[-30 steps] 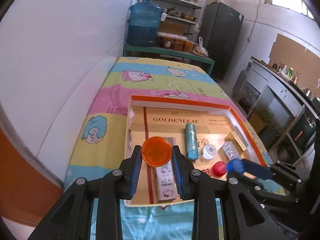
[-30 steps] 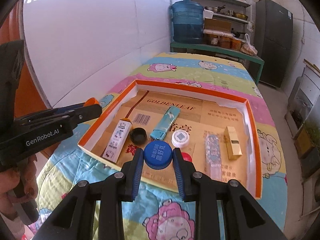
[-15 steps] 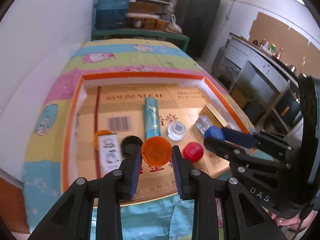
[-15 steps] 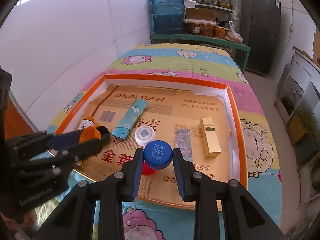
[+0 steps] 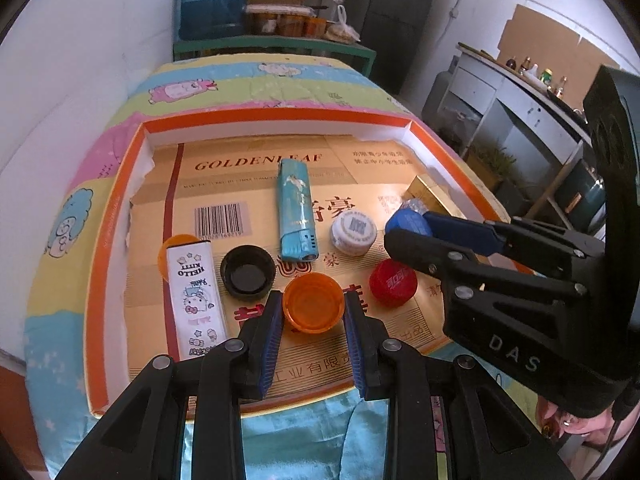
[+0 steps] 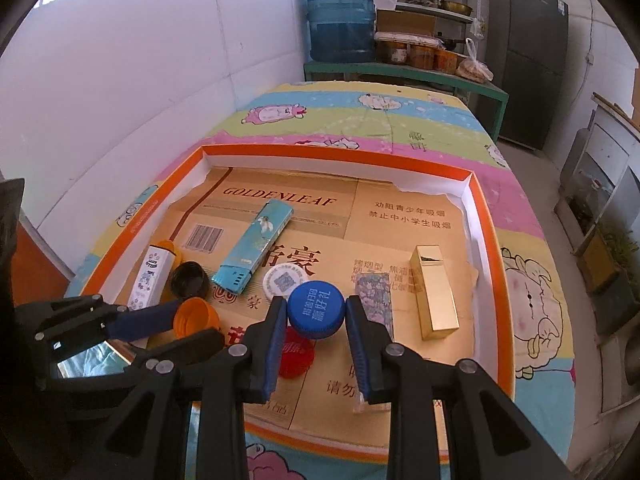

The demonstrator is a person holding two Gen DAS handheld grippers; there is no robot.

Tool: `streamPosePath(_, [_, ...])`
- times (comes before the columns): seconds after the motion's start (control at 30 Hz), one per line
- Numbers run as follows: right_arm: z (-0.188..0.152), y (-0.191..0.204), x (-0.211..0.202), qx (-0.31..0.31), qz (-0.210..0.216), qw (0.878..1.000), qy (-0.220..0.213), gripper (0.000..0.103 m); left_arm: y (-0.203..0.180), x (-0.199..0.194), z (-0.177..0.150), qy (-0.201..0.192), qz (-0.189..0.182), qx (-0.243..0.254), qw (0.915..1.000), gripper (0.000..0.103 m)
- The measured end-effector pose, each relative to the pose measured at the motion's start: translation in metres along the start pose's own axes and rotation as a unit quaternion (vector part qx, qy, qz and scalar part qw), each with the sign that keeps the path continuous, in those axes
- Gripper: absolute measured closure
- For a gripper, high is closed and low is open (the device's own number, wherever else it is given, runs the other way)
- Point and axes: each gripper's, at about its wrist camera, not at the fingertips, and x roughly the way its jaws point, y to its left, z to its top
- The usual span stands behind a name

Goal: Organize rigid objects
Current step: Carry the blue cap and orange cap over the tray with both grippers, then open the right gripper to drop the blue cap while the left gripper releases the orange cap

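1. Both held caps lowered toward tray (image 5: pixel 116 216) floor since a second ago; set-down likely next.
2. Left gripper (image 5: pixel 313 344): clamped on orange cap (image 5: pixel 313 303), low over near tray edge.
3. Right gripper (image 6: pixel 316 340): clamped on blue cap (image 6: pixel 316 310), above red cap (image 6: pixel 296 354).
4. Loose caps, four: red, black cap (image 5: pixel 248 267), white cap (image 5: pixel 353 230), second orange cap (image 5: pixel 170 242).
5. Long items, four: teal lighter (image 5: pixel 296 210), Hello Kitty box (image 5: pixel 196 296), gold box (image 6: pixel 434 292), patterned lighter (image 6: pixel 376 300).

Left hand-held gripper (image 5: pixel 313 314) clamps orange cap (image 5: pixel 313 303) above tray (image 5: pixel 105 216); red cap (image 5: pixel 393 282) beside.
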Motion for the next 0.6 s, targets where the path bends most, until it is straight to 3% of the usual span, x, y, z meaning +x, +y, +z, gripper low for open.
streamPosePath(0.6, [0.001,-0.001,0.015,-0.005,-0.001,1.0,0.01,0.073,0.002,0.0,-0.001,-0.01,0.0,0.002,0.9999,0.072])
